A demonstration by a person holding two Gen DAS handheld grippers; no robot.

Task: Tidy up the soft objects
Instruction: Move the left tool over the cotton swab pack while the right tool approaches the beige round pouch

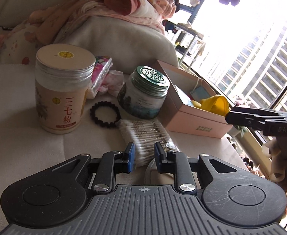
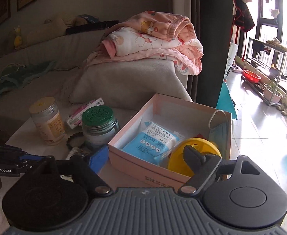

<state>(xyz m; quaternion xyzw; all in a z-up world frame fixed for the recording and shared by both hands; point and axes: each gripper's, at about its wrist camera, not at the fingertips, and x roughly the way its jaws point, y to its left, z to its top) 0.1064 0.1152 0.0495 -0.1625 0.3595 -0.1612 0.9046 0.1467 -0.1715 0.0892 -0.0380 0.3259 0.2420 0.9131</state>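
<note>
The cotton swab pack [image 1: 143,137] lay on the pale tabletop [image 1: 25,146], just ahead of the left gripper [image 1: 144,152], whose blue pads stood apart around its near end. It looked light, crinkly and slippery in its wrap, best pinched across the middle. The right gripper [image 2: 143,156] stood wide apart at the pink box [image 2: 192,105], holding nothing, beside a yellow object [image 2: 192,152].

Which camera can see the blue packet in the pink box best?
The right wrist view. It looks down into the pink box, so the blue packet shows nearly whole, label and all, beside the yellow thing. In the left wrist view the box wall hides most of it; only a blue edge peeks out.
</note>
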